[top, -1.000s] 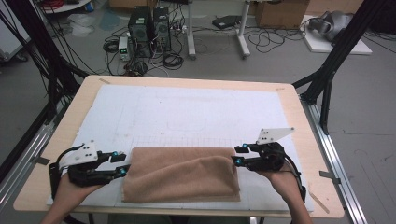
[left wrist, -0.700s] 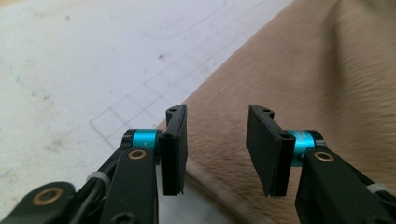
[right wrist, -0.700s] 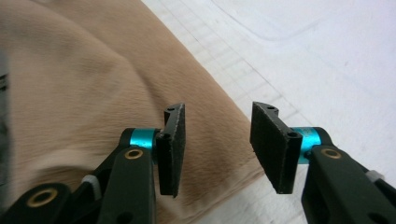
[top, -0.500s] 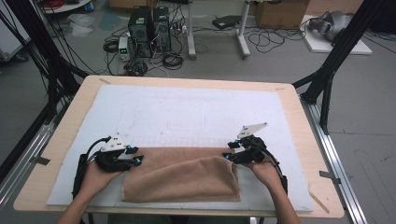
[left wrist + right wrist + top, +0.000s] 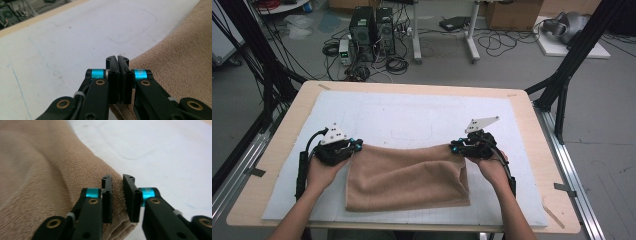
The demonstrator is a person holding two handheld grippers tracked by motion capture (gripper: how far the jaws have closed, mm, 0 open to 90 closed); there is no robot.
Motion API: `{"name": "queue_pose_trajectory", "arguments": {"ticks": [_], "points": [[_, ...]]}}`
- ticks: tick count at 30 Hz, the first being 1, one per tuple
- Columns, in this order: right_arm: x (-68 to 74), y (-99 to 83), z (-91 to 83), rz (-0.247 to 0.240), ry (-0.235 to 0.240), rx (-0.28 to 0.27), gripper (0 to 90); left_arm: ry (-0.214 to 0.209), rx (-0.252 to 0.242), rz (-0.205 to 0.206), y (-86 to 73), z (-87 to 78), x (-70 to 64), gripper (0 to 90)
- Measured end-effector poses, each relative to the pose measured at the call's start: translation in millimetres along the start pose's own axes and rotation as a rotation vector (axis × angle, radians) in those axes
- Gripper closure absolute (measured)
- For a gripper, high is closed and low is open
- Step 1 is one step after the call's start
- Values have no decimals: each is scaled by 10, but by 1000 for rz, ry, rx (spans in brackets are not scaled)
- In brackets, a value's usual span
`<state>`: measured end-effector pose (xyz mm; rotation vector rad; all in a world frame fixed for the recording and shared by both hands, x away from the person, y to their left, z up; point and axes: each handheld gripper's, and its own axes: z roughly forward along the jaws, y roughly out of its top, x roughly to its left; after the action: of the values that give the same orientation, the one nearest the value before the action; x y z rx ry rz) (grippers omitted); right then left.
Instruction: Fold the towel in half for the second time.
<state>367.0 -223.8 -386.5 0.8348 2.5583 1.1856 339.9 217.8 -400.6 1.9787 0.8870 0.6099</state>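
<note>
Two grippers pinch the far corners of a brown towel

The left gripper (image 5: pixel 117 75) is squeezed tight on the towel's (image 5: pixel 407 177) far left corner, and the right gripper (image 5: pixel 117 195) bites a fold of cloth at the far right corner. The towel lies between them, its long side running left to right across the white mat (image 5: pixel 422 117) on the counter (image 5: pixel 287 112). Each hand is just as near to its own corner. Both forearms reach in from the near edge, held low and level. The next pull looks like it must go together, so the cloth stays straight.
</note>
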Motion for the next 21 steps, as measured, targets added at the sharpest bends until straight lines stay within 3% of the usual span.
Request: {"name": "queue_pose_trajectory", "arguments": {"ticks": [1,3,4,6,7,8,10,12,13,15,18,21], "points": [[-58,-22,31,22,-25,12,722,25,-8,-12,11,32,15,858],[-134,-76,54,55,-82,30,638,-5,-3,-50,-4,49,52,733],[-148,-96,39,75,-73,13,617,-36,3,-56,-23,48,52,698],[-123,-109,-3,46,-52,-23,595,-108,21,-42,-71,49,35,667],[-102,-108,-5,28,-29,-35,581,-114,38,-21,-93,58,14,663],[-85,-105,9,20,-2,-27,569,-121,53,-8,-117,72,-5,661],[-51,-114,80,4,38,5,540,-179,94,-12,-175,132,-25,639],[-28,-151,175,-12,41,64,529,-202,174,8,-232,211,-63,596],[-15,-178,227,-25,36,88,537,-201,183,20,-256,235,-88,606],[27,-238,316,-52,26,126,640,-195,162,36,-262,236,-120,696],[76,-254,326,-76,23,104,825,-161,164,62,-230,231,-156,829],[82,-204,218,-73,19,64,847,-135,104,40,-180,160,-139,851]]}}
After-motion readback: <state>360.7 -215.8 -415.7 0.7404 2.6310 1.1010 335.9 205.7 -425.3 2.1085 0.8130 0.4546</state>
